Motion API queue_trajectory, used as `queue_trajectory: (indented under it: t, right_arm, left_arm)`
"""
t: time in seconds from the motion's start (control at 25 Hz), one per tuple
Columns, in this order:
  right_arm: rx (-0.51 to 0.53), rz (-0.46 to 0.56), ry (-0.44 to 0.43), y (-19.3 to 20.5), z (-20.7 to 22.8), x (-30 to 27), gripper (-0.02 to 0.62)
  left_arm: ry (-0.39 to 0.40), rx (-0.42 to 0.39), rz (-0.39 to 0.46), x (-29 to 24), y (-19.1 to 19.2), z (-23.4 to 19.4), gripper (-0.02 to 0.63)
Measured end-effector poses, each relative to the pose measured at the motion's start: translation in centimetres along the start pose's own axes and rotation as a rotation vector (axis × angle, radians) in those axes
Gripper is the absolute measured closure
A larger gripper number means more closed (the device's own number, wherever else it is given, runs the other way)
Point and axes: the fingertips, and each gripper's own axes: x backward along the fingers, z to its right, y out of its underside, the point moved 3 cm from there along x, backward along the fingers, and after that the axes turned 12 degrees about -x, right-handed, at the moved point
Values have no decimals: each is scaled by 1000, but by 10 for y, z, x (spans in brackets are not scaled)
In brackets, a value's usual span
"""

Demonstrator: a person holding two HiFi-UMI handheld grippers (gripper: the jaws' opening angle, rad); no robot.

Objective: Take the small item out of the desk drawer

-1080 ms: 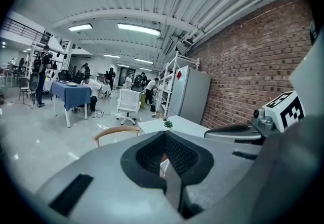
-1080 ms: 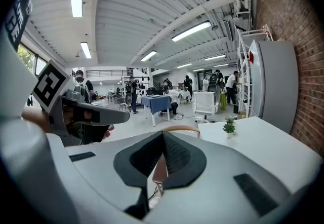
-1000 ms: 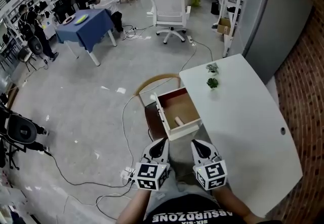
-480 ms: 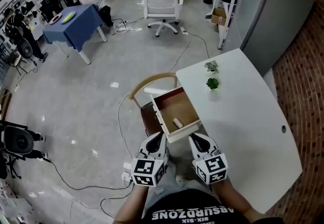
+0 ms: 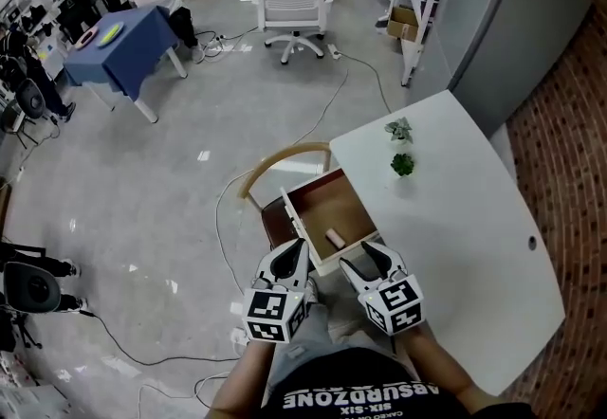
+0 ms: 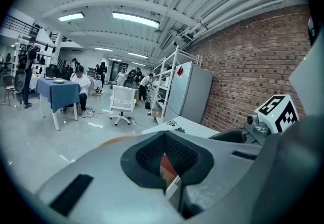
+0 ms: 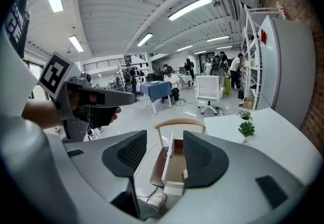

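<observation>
Advanced left claw [image 5: 290,257], pressed together, and right claw [image 5: 363,258], just spread apart and empty, toward drawer [image 5: 295,224]; small item [image 5: 335,238] near, at right claw's ten o'clock.

I see the drawer [image 5: 322,209] standing open, out from the side of the desk [image 5: 455,237]; it has white walls and a brown floor. The small item [image 5: 335,237], pale and stubby, lies flat on that floor close to the drawer's near wall.

- A white office chair [image 5: 289,5] stood on the grey floor [image 5: 142,180], well apart from a blue-covered table [image 5: 133,52].
- A grey refrigerator [image 5: 517,19] stood beside the brick wall [image 5: 569,142].
- A small green plant [image 5: 402,164] sat near a paler plant [image 5: 398,130].
</observation>
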Motion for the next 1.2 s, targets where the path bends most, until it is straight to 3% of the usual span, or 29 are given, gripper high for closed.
queue_trajectory:
  t: [0.56, 1.2]
  right_arm:
    - [-18, -159, 82, 16, 33, -85, 380]
    - [-19, -288, 154, 57, 66, -152, 380]
  left_arm:
    - [52, 18, -50, -48, 5, -68, 600]
    - [143, -9, -98, -94, 29, -92, 600]
